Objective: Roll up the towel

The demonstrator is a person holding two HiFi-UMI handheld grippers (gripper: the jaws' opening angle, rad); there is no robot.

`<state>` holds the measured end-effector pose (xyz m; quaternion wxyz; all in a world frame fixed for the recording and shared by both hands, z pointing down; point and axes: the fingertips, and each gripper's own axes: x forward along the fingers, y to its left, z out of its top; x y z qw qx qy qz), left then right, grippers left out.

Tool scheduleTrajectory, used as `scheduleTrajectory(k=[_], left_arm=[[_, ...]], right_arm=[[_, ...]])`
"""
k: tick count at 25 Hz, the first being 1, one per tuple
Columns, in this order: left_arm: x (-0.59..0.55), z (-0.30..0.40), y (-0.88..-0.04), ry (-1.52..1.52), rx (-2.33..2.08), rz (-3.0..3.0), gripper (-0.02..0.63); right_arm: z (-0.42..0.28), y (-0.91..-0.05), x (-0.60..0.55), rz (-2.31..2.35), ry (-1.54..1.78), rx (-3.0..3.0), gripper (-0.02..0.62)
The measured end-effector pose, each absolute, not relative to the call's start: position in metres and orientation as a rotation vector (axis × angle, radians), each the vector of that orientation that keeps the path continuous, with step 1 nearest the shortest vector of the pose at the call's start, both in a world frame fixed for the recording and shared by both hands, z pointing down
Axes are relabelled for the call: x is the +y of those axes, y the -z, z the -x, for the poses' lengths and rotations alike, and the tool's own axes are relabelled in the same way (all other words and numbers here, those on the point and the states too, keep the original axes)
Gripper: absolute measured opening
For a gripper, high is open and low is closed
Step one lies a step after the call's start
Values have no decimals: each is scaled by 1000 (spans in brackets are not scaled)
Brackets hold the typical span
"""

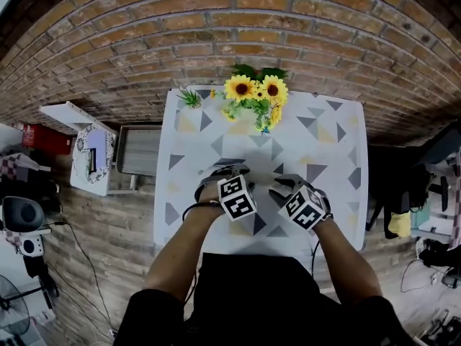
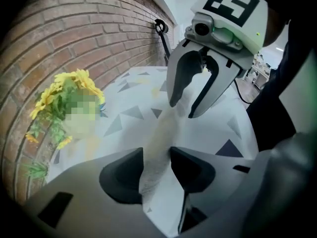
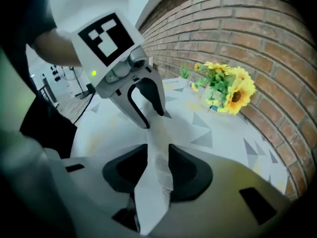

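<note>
A white towel (image 2: 157, 138), gathered into a narrow strip, stretches between my two grippers above the patterned table (image 1: 331, 143). One end lies between the wide-standing jaws of my left gripper (image 2: 157, 157), and I see no squeeze on it there. The other end runs up to my right gripper (image 2: 184, 110). In the right gripper view the towel (image 3: 156, 175) fills the gap of my right gripper (image 3: 158, 155), which is shut on it. From there the strip reaches the tips of my left gripper (image 3: 151, 120). Seen from the head, my left gripper (image 1: 220, 173) and right gripper (image 1: 284, 187) hide the towel.
A bunch of sunflowers (image 1: 256, 96) and a small green plant (image 1: 191, 97) stand at the table's far edge, against the brick wall (image 1: 216, 27). A white board (image 1: 90, 153) and a fan (image 1: 21, 218) sit on the floor at the left. Dark clutter (image 1: 425, 186) is at the right.
</note>
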<state>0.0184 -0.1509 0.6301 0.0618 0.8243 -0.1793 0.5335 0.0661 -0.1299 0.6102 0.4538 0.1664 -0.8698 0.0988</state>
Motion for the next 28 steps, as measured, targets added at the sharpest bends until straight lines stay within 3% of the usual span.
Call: scheduleTrajectory(k=[7, 12, 18, 28], left_arm=[[-146, 13, -565, -1293, -1053, -2403, 173], [-120, 40, -513, -902, -1320, -2314, 103], [-82, 54, -483, -653, -1421, -2280, 58], [-9, 93, -461, -416, -1497, -2239, 49]], right_arm=[[-86, -560, -142, -618, -395, -2372, 77], [-97, -529, -135, -681, -408, -2480, 20], [-109, -503, -109, -738, -404, -2523, 17], [-78, -454, -41, -840, -425, -2599, 17]])
